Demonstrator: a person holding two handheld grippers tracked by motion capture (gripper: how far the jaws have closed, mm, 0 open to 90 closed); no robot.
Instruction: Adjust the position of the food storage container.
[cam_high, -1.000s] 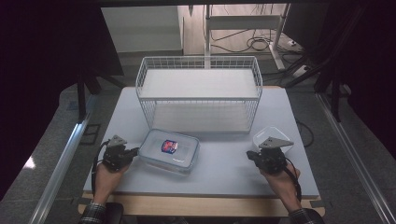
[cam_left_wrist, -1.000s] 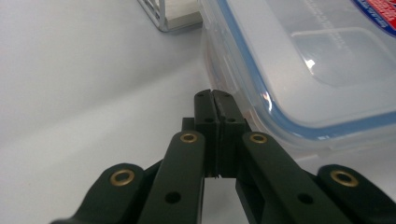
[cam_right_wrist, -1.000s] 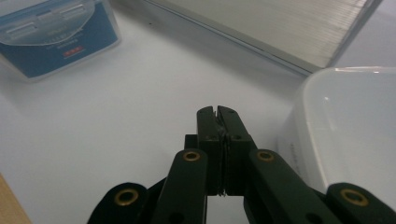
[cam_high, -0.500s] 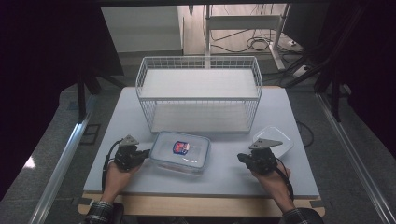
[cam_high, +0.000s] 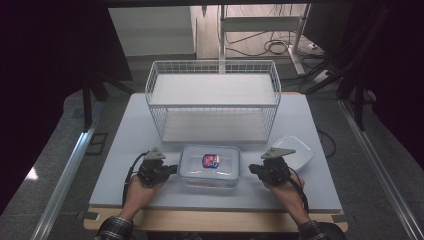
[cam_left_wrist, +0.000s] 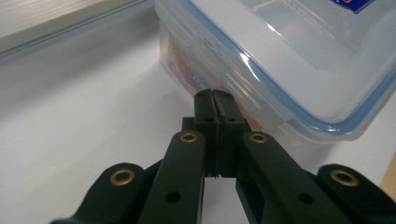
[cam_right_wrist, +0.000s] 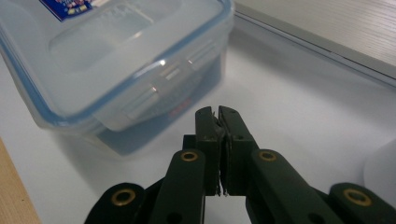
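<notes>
Clear plastic with a blue seal line round its lid makes up the container (cam_high: 209, 165), a rounded-corner rectangular box lying flat near the front edge of the pale grey table (cam_high: 125, 145), a small blue and red label on its smooth recessed lid. In the left gripper view its flip-down side latch is ridged and glossy, and reddish contents show dimly through the wall. The left gripper (cam_high: 171, 169), matte black with brass-coloured rivets, has its jaws pressed together on nothing, tips at the container's left end, touching it or very nearly. The right gripper (cam_high: 253, 170) is likewise closed and empty, its tips just short of the right-end latch, with a sliver of bare table between. Behind the container stands a white wire basket (cam_high: 212, 102), open at the top, its front wall close to the container's far edge. A second clear tub (cam_high: 295, 150), lidless and empty, sits just behind the right gripper. Bare table stretches left of the left hand (cam_high: 142, 187); a wooden strip borders the table's front edge (cam_high: 215, 220).
</notes>
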